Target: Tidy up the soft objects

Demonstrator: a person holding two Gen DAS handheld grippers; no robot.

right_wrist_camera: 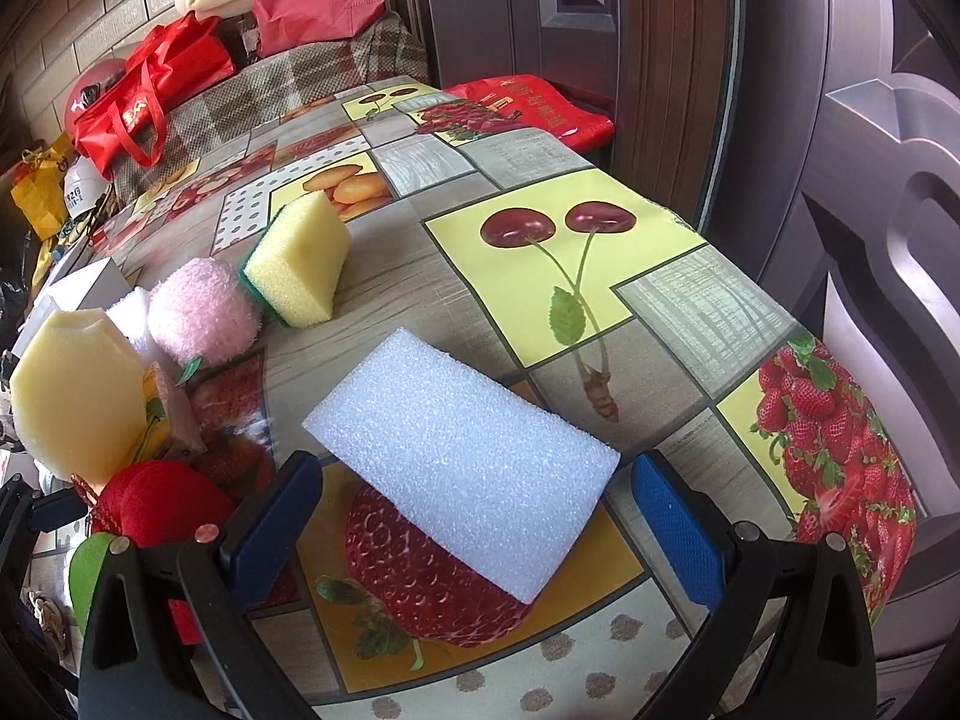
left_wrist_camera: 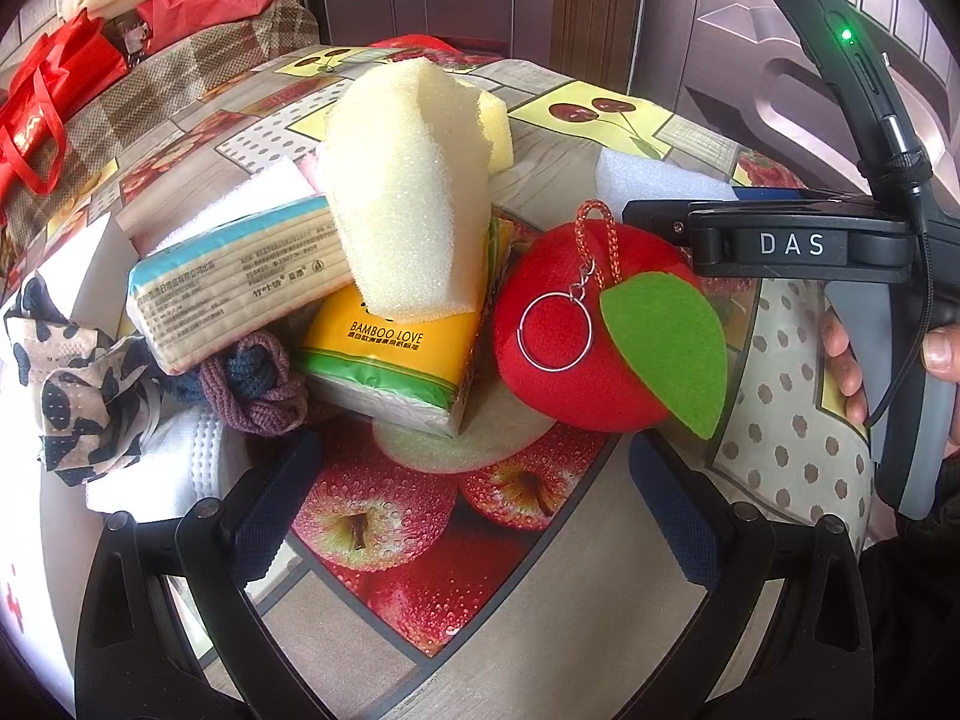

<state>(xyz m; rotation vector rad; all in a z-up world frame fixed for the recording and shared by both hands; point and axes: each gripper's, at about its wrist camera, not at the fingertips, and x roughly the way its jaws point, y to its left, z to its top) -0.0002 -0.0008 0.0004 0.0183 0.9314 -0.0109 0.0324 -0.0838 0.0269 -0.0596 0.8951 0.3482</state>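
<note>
**Both tools open over the soft-object pile**

Left tool (left_wrist_camera: 474, 504): jaws spread wide, nothing between the pads. It hovers above the counter (left_wrist_camera: 540, 630), facing the pile. Directly ahead lies a yellow tissue pack (left_wrist_camera: 396, 360); a pale yellow sponge (left_wrist_camera: 414, 192) rests on top of it, tilted. A second, striped tissue pack (left_wrist_camera: 240, 282) leans against the sponge's left side. A knitted purple cord (left_wrist_camera: 258, 384) lies in front of that pack, with a spotted cloth (left_wrist_camera: 78, 384) further left. A red plush apple (left_wrist_camera: 588, 330) with a green leaf and key ring sits just right of the yellow pack.

Right tool (right_wrist_camera: 477, 516): jaws spread wide, gripping nothing. A white foam block (right_wrist_camera: 462, 456) lies flat on the counter, its near end between the blue pads; contact with either pad cannot be confirmed. Beyond it, well apart, stand a yellow-and-green scouring sponge (right_wrist_camera: 300, 264) and, just left of it, a pink fluffy ball (right_wrist_camera: 201, 315)
</note>
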